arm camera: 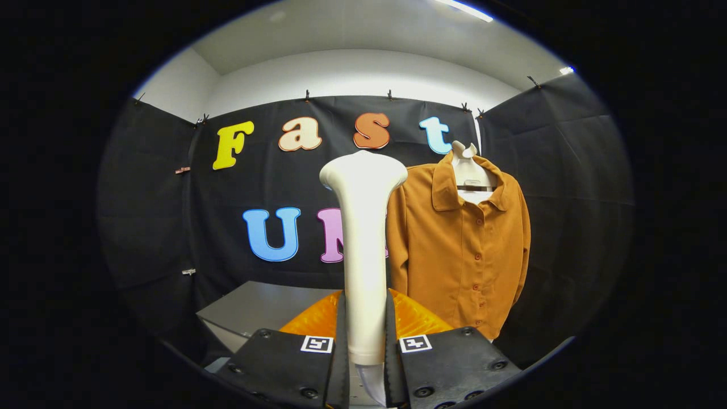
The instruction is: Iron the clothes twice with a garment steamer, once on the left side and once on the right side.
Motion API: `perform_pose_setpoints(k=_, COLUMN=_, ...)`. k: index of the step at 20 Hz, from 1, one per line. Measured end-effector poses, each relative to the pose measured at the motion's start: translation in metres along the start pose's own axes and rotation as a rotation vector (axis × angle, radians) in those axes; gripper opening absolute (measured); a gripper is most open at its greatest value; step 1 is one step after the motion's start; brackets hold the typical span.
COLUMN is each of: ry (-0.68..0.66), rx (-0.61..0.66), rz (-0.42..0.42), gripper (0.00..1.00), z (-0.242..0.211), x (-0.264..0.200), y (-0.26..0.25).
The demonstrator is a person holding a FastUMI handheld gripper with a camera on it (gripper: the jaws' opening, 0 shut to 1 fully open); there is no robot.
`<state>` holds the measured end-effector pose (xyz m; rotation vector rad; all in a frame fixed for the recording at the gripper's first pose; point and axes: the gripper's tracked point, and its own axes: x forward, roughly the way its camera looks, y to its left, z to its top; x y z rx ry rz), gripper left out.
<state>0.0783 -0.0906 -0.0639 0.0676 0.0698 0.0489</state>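
A white garment steamer [363, 238] stands upright between my fingers, its wide head at the top. My gripper [365, 324] is shut on the steamer's handle, both fingers pressing its sides. Beyond the fingers and to the right hangs an orange-brown button-up shirt [463, 250] on a white hanger [469, 170], front facing me, against the black cloth wall. The steamer's head is level with the shirt's left shoulder, and how far in front of the cloth it is I cannot tell.
A grey table [255, 309] lies below and left of the steamer, just beyond the fingers. Black cloth walls close the booth at the back and on both sides.
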Motion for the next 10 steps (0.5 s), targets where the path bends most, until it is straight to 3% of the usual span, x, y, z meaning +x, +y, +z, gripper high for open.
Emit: perform_pose_setpoints(k=10, ry=0.008, rx=0.003, rz=-0.006, gripper=0.28, z=-0.0024, x=0.0018, y=0.0029)
